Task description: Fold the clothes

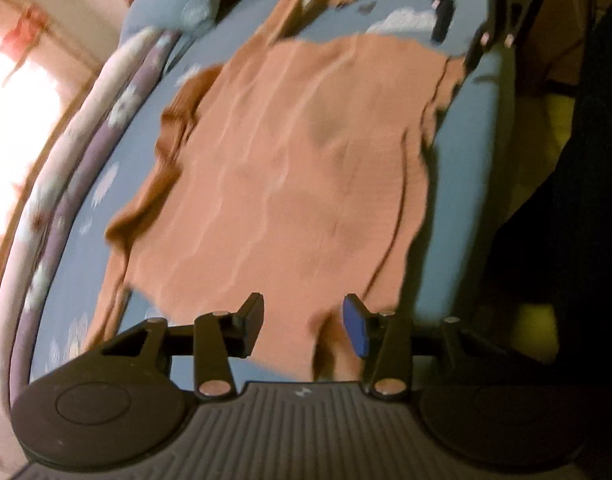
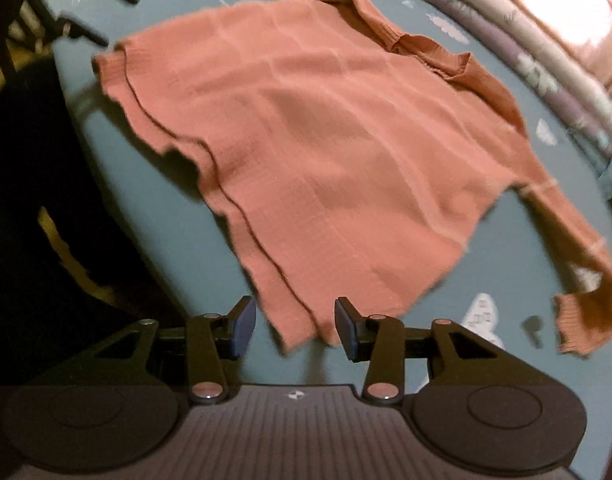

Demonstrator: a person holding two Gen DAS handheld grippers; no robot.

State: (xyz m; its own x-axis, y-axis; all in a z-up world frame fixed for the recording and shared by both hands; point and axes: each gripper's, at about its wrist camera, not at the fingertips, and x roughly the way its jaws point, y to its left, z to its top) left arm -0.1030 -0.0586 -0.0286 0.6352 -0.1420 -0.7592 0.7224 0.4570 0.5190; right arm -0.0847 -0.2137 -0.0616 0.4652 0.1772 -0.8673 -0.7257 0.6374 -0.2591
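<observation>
Orange garment [image 2: 326, 152] flat on blue bedsheet [image 2: 154, 208], rolled quilt [image 2: 546, 60] beside, both grippers apart, empty

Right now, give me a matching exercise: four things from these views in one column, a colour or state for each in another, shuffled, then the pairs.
1. garment
2. bedsheet
3. left hand-held gripper
4. sleeve cuff

A. blue with pale prints
B. ribbed, darker orange
C. open, nothing pinched
D. salmon, spread flat

Pairs: 1-D, 2-A, 3-C, 4-B
</observation>
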